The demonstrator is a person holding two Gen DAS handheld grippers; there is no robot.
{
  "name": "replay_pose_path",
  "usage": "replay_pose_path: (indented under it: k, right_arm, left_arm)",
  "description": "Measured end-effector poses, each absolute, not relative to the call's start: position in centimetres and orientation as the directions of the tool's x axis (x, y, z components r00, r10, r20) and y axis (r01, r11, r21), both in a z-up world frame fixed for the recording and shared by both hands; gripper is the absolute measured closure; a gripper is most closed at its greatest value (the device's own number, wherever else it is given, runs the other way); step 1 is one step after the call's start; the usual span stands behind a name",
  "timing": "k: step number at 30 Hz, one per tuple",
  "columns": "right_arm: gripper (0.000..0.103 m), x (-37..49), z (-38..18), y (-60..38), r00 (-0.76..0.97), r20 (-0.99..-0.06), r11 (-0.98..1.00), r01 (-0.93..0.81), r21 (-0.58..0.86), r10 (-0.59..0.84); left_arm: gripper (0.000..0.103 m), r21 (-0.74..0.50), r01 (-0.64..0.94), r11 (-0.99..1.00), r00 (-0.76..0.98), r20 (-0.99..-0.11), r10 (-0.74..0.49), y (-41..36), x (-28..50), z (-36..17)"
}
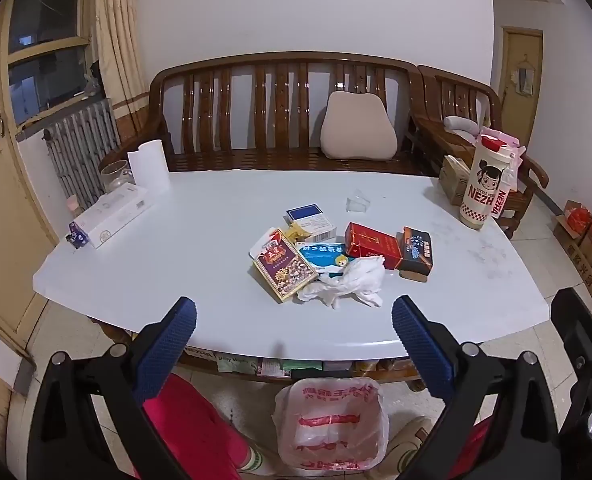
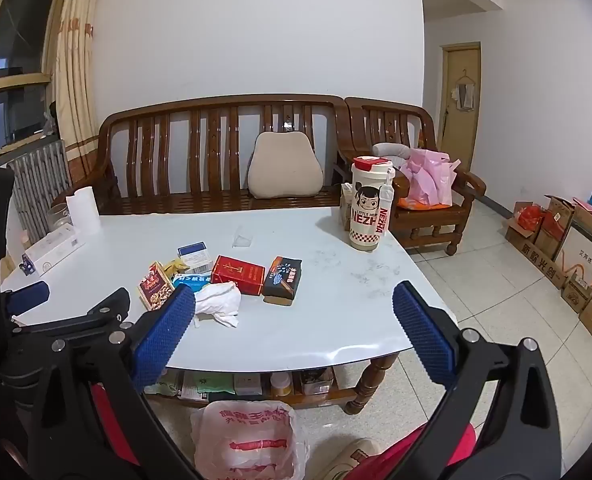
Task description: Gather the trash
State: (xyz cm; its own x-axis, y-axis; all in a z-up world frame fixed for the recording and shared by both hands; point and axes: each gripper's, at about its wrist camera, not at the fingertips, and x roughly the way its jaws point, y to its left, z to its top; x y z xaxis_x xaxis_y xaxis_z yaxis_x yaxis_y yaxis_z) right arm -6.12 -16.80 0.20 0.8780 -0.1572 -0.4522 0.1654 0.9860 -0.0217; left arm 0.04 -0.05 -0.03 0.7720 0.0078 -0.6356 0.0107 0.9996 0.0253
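Note:
A pile of trash lies mid-table on the white table point(image 1: 175, 240): a crumpled white tissue point(image 1: 348, 282), a red box point(image 1: 372, 244), a dark box point(image 1: 416, 254), a purple snack box point(image 1: 283, 264), a blue-white packet point(image 1: 322, 256) and a blue-topped box point(image 1: 312, 220). The tissue point(image 2: 219, 302) and red box point(image 2: 237, 274) also show in the right wrist view. A bin lined with a white plastic bag point(image 1: 330, 424) stands on the floor below the table's near edge. My left gripper point(image 1: 293, 344) is open and empty above that edge. My right gripper point(image 2: 293, 340) is open and empty, right of the pile.
A cartoon tumbler point(image 1: 484, 184) stands at the table's right. A paper roll point(image 1: 149, 166), a glass jar point(image 1: 115, 174) and a long white box point(image 1: 113, 214) sit at the left. A wooden bench point(image 1: 287, 120) runs behind. Cardboard boxes point(image 2: 556, 248) line the right wall.

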Motion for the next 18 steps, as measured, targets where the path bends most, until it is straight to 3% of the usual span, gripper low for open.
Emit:
replay_pose_path:
  k: [18]
  right_arm:
    - [0.006, -5.7, -0.4, -16.8, 0.870, -0.477, 0.989, 0.145, 0.001, -0.127]
  left_arm:
    - [0.007, 0.005, -0.012, 1.000, 0.769, -0.639, 0.012, 0.5, 0.2, 0.0]
